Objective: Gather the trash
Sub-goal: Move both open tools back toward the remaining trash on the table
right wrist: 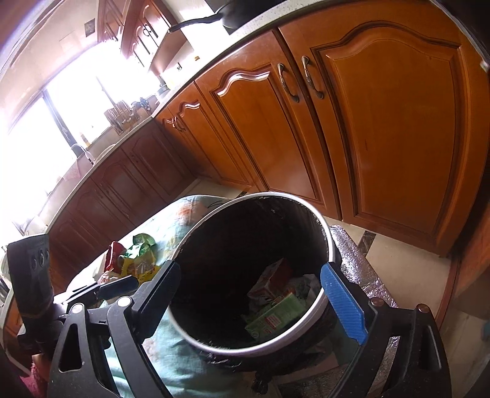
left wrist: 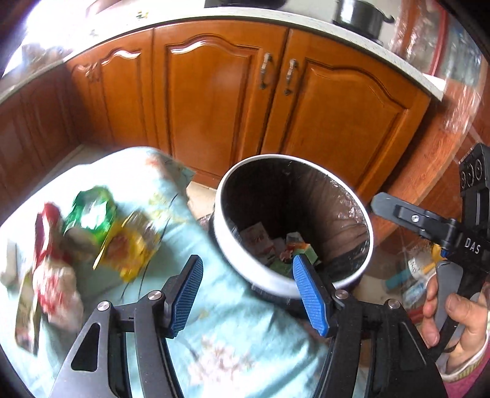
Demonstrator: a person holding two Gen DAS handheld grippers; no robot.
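A round bin with a white rim and a black liner stands on the floor beside a table with a pale blue cloth. Cartons and wrappers lie inside the bin. Green, yellow and red snack wrappers lie on the cloth to the left; they also show in the right wrist view. My left gripper is open and empty over the cloth at the bin's near rim. My right gripper is open and empty above the bin's mouth. The right gripper also shows in the left wrist view.
Orange wooden cabinet doors with a pale counter stand behind the bin. A black pot sits on the counter. A silver foil mat lies on the floor by the bin. Bright windows at far left.
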